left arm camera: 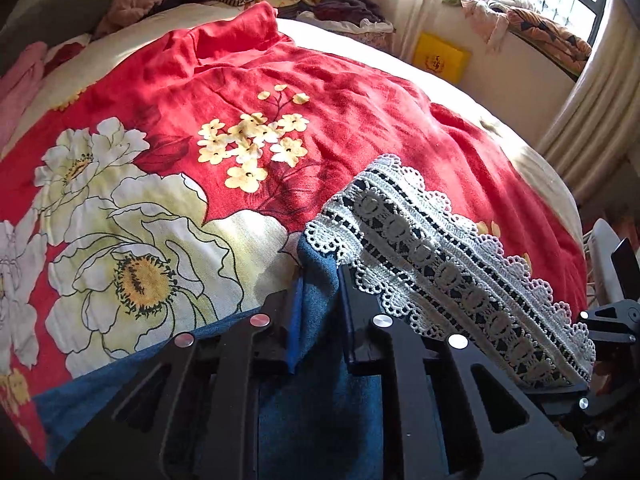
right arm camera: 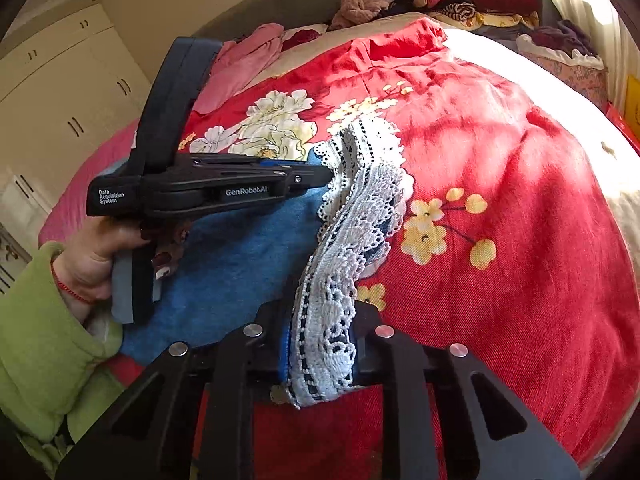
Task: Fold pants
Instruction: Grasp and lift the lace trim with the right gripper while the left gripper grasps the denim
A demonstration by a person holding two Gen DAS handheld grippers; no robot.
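Left claw (left arm camera: 318, 280) clamped on pants (left arm camera: 320, 400) hem, right claw (right arm camera: 320, 320) gripping its lace trim (right arm camera: 360, 208), red bedspread (right arm camera: 500, 200) beneath

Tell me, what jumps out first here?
The big red flowered bedspread covers the whole bed. In the middle lie blue pants with a white lace hem. Both tongs pinch that hem end: the left tongs on the blue cloth, the right tongs on the lace.

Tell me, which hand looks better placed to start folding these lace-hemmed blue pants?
Neither alone, probably. The left tongs are shut on the blue denim at one end of the lace hem. The right tongs pinch the hem's other end. Both would likely lift the pants together.
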